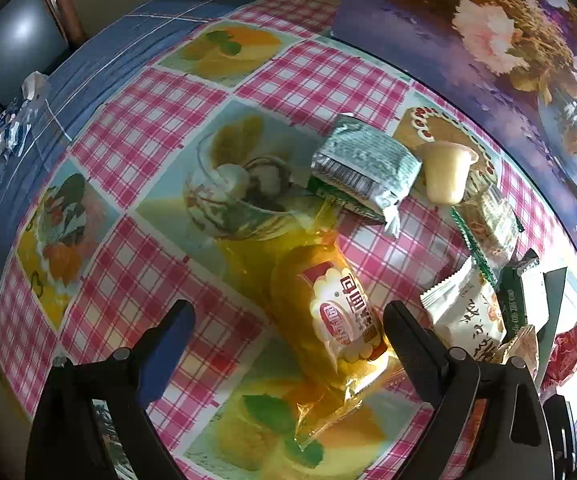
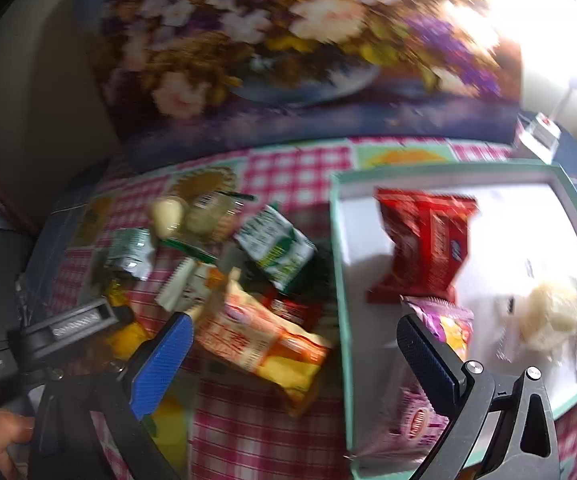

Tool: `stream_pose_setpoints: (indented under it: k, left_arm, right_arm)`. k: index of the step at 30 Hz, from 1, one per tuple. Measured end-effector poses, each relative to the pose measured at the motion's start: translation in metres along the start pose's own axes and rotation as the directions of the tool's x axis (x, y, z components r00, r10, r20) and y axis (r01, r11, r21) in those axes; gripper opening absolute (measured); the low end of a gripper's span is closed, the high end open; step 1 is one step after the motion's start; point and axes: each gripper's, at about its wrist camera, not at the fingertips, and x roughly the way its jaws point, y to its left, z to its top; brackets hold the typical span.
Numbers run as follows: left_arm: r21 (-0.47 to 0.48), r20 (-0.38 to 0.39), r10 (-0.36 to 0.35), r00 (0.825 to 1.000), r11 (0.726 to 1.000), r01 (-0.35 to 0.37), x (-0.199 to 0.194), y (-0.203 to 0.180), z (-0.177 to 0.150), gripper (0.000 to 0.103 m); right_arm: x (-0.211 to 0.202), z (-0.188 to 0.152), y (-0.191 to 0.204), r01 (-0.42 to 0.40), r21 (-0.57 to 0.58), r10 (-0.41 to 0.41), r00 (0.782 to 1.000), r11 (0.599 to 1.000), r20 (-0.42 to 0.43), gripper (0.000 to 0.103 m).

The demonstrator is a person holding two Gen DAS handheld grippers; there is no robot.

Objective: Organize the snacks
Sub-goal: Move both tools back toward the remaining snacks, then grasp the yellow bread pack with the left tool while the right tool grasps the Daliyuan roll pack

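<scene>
Right view is motion-blurred; wrapper text unreadable, and the tray (image 2: 338, 240) is cut off at the right edge. Purple packet (image 2: 440, 320) half hidden behind the right finger.

Left gripper (image 1: 288, 316) fingers wide open, holding nothing. Yellow packet (image 1: 340, 320) lies on the counter (image 1: 128, 140) between them, nearer the right finger; contact unclear.

Right gripper (image 2: 294, 332) fingers also spread wide, empty. An orange packet (image 2: 256, 336) lies between them, beside the left finger. Red packet (image 2: 424, 240) sits in the tray, far side.

Right view blurred, glare upper-right
</scene>
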Motion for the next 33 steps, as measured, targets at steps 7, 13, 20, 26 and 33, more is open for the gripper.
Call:
stream_pose_setpoints:
  k: [7, 13, 20, 26, 33]
  left_arm:
    - [-0.014, -0.009, -0.01, 1.0, 1.0, 0.01, 0.003, 0.008, 0.001, 0.095]
    - [-0.001, -0.008, -0.006, 1.0, 1.0, 0.006, 0.001, 0.014, 0.003, 0.095]
    - [0.011, -0.008, 0.0, 1.0, 1.0, 0.001, 0.001, 0.012, 0.003, 0.095]
    - [0.011, -0.012, -0.005, 1.0, 1.0, 0.005, 0.002, 0.01, 0.001, 0.095]
    - [0.029, -0.017, -0.001, 1.0, 1.0, 0.002, 0.006, 0.009, 0.0, 0.095]
  right_arm:
    - [0.008, -0.003, 0.025, -0.069, -0.096, 0.071, 0.997, 0.993, 0.017, 0.103]
    - [0.02, -0.008, 0.034, -0.091, -0.138, 0.09, 0.996, 0.986, -0.011, 0.101]
    - [0.035, -0.015, 0.03, -0.08, -0.13, 0.069, 0.994, 0.988, -0.081, 0.101]
    - [0.035, -0.018, 0.032, -0.086, -0.146, 0.072, 0.992, 0.986, -0.1, 0.095]
    - [0.035, -0.019, 0.027, -0.027, -0.156, 0.014, 0.996, 0.987, -0.086, 0.084]
